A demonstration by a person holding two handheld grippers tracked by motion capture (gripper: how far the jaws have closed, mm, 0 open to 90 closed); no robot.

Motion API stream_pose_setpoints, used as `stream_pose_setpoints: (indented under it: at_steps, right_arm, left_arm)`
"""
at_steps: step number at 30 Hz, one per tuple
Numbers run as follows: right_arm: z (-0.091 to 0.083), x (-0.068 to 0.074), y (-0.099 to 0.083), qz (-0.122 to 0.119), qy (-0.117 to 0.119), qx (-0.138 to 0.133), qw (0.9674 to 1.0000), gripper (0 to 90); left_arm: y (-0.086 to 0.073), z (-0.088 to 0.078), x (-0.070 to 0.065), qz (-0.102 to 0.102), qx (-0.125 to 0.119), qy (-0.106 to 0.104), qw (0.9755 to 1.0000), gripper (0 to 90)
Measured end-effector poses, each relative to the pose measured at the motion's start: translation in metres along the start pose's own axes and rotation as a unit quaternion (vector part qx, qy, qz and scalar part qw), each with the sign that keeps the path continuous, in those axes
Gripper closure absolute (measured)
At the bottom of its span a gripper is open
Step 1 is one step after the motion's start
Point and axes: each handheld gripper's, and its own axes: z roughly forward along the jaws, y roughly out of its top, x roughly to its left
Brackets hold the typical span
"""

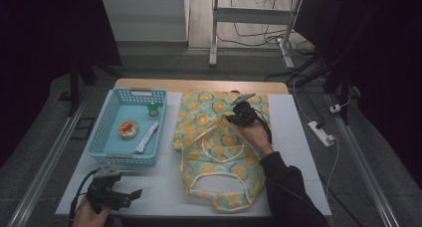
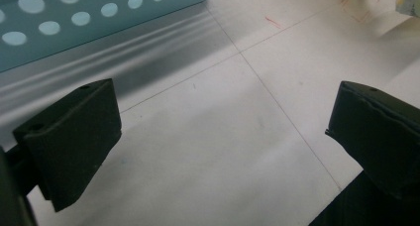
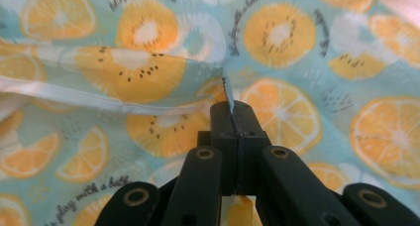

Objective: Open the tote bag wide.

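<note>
The right hand-held gripper (image 3: 233, 118) has its jaws pinched together on a fold of the fruit-print bag (image 1: 219, 147), which lies flat mid-desk, its handles toward the near edge. The left hand-held gripper (image 1: 130, 193) rests wide open with nothing in it over bare desk (image 2: 208, 151) at the near-left corner, just in front of the blue basket (image 1: 99, 137).

light: dim, room edges falling dark | shadow: lying beside basket (image 2: 74, 18) | focus: near jaws blurring | glare: mild on table (image 2: 223, 137)
</note>
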Motion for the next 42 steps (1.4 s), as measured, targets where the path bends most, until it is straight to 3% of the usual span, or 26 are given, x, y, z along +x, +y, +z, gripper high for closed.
stream_pose_setpoints:
  at_steps: [5,14,20,27,34,42]
  right_arm:
    - [0.003,-0.002,-0.004,0.012,0.003,0.007,0.9999,86.5]
    - [-0.016,0.003,0.003,0.016,-0.004,-0.018,0.9997,66.0]
    - [-0.031,0.011,0.005,0.019,0.006,-0.029,0.9994,53.2]
    - [-0.046,0.025,0.008,0.021,0.045,-0.046,0.9977,35.3]
    - [-0.052,0.040,0.005,0.020,0.050,-0.045,0.9975,16.7]
    - [-0.060,0.057,-0.001,0.010,0.078,-0.039,0.9961,6.3]
  left_arm:
    - [0.000,0.000,0.000,0.002,0.000,-0.001,1.0000,0.2]
    - [0.000,-0.001,-0.001,0.003,-0.004,-0.003,1.0000,0.2]
    - [0.000,0.000,-0.001,0.003,-0.004,-0.004,1.0000,0.2]
    - [0.001,0.000,-0.001,0.004,-0.003,-0.005,1.0000,0.2]
    - [0.001,0.000,0.000,0.004,-0.003,-0.007,1.0000,0.2]
    - [0.002,0.001,0.000,0.003,-0.003,-0.008,1.0000,0.2]
